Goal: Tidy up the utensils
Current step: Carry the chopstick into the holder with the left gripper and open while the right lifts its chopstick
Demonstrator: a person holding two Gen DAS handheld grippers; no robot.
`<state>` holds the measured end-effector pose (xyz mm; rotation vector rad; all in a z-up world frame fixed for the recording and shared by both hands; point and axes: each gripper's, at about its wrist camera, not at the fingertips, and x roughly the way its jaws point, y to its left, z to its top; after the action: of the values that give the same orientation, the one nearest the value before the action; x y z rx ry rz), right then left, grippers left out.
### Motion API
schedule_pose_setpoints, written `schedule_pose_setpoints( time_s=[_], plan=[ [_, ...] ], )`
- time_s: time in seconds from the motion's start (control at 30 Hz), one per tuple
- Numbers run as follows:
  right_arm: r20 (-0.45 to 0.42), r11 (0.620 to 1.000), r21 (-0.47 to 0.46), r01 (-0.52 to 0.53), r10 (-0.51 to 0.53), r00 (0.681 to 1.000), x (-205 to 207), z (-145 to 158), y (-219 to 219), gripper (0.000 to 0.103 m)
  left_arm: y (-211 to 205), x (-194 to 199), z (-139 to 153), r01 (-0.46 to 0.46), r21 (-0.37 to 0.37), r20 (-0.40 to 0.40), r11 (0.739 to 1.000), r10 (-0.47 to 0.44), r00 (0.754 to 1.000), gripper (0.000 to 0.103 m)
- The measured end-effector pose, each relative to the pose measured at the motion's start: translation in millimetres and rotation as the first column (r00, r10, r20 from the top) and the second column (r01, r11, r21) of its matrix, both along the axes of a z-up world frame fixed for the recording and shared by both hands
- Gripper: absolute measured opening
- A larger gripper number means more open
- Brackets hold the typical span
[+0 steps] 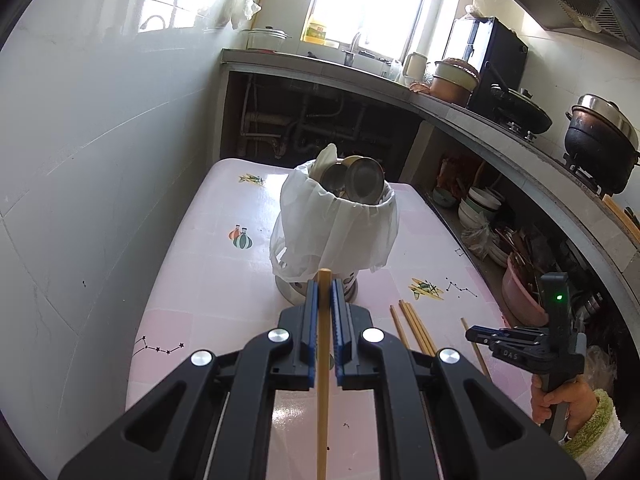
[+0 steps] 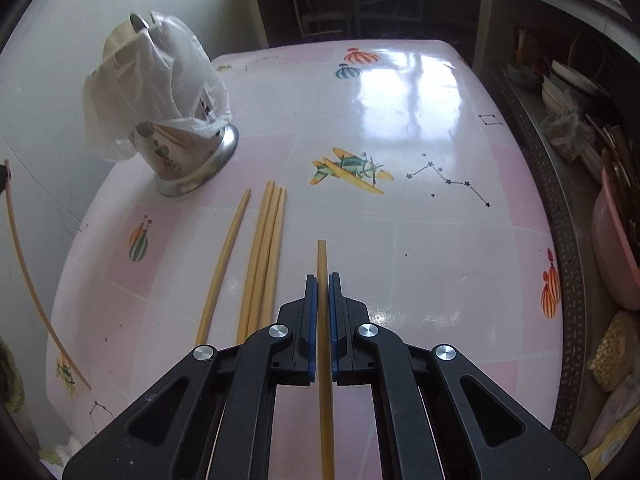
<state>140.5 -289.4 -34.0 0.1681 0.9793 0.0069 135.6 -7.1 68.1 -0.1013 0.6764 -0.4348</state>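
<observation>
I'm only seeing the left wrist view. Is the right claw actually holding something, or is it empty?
Observer: It is holding something. The right claw is shut on a single chopstick.
Operator: How many are left lying flat?
Observer: Four loose chopsticks lie on the pink table, three bunched together and one apart on their left.

left wrist: faces sink wall | right wrist: steeper, nearer | shared: pink table [image 1: 192,280], holder [image 2: 180,160]
</observation>
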Motion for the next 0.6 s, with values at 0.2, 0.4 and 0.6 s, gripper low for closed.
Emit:
schedule_pose_setpoints(
  time_s=[0.2,0.4,0.6],
  plan=[
    [0.162,0.996,0.093,-0.002,-0.013,0.987,-23,63,-10,0.004,2,-6,14,-0.001,-0.024,0.04,1.0,0.002,0.999,0.006],
    [0.296,0.99,0.135,-0.04,-0.002,0.955,-39,110,-9,0.003,2,-9,39,0.004,-0.035,0.109,0.999,0.0,0.994,0.006],
    [0.376,0.984,0.161,-0.074,0.008,0.927,-40,133,-12,0.003,0,-6,69,0.0,-0.044,0.179,0.999,0.008,0.984,0.006]
  ],
)
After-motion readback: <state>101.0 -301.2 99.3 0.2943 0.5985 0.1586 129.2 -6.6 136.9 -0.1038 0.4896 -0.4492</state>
